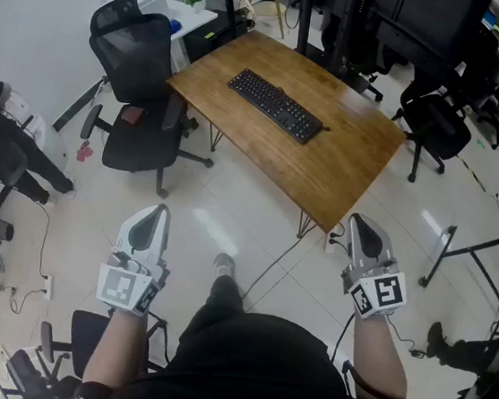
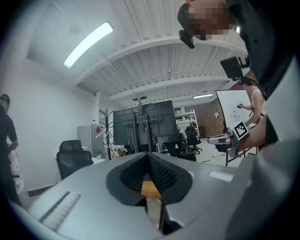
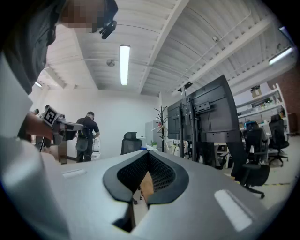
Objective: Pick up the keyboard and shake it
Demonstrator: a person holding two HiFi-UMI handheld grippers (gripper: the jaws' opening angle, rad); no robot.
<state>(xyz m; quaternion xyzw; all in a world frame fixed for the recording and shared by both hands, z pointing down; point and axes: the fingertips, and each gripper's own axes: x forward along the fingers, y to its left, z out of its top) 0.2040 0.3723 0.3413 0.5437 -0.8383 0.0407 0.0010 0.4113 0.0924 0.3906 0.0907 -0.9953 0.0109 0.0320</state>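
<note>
Head view | keyboard (image 1: 275, 105) long axis upper-left to lower-right | left tongs (image 1: 156, 213), right tongs (image 1: 359, 222) clenched, empty

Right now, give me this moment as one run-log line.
phase: before pickup | keyboard: flat on table, untouched | left gripper: shut, empty, short of table | right gripper: shut, empty, short of table

Bright ceiling tube lights (image 3: 124, 64); gripper views bend at edges, perhaps slightly soft.

My left gripper (image 2: 149, 159) has its jaws pressed together, empty, a sliver of wooden table (image 2: 151, 188) showing behind them. I see a black office chair (image 2: 74, 158) left, my right gripper (image 2: 229, 138) far right.
</note>
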